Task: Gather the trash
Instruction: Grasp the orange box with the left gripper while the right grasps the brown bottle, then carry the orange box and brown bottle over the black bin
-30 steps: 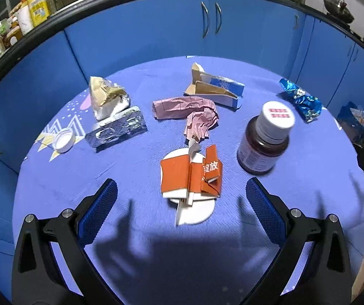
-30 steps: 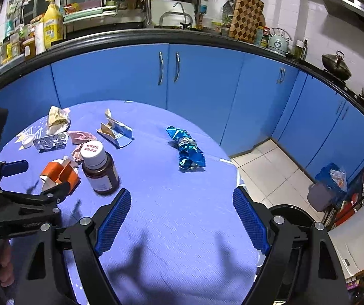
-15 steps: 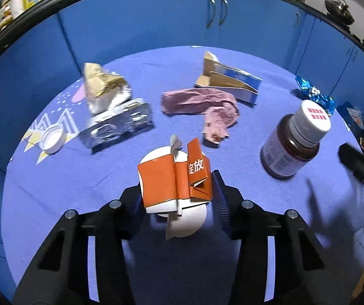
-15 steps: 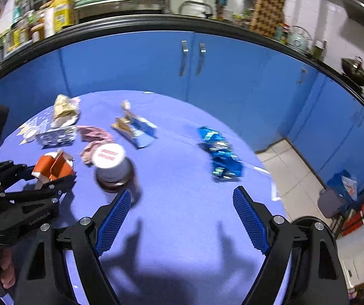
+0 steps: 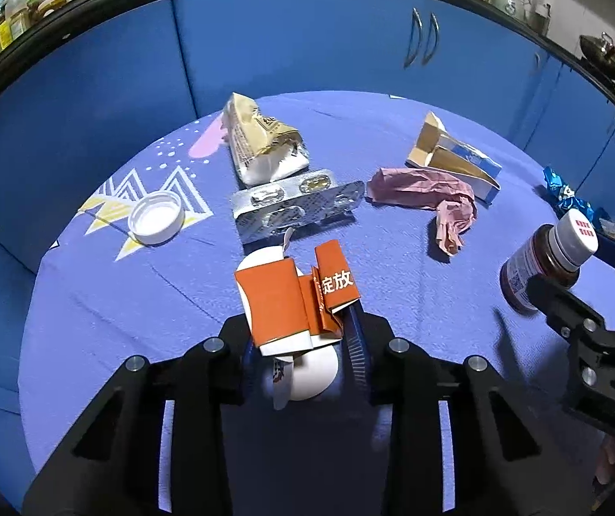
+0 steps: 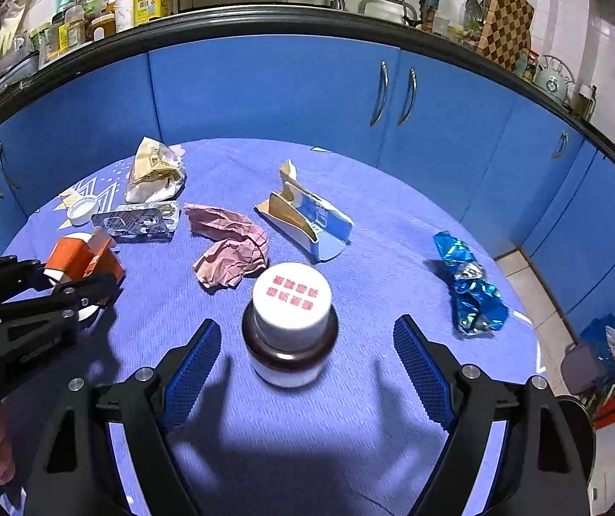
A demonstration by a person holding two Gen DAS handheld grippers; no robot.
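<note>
On the round blue-clothed table (image 6: 350, 451), the right gripper (image 6: 307, 370) straddles the brown pill bottle (image 6: 290, 331) with jaws apart, ready to grasp, while at nine o'clock the left gripper (image 5: 303, 339) is clamped on the crushed orange paper cup (image 5: 294, 301) for removal.

A: Light seems to come from above and behind; both grippers' fingers (image 6: 193, 370) throw dark shadows forward across the near blue surface (image 6: 393, 258).

B: Fisheye bends the edges, corners go black. The brown bottle (image 6: 290, 322) looks slightly soft, possibly motion blur.
</note>
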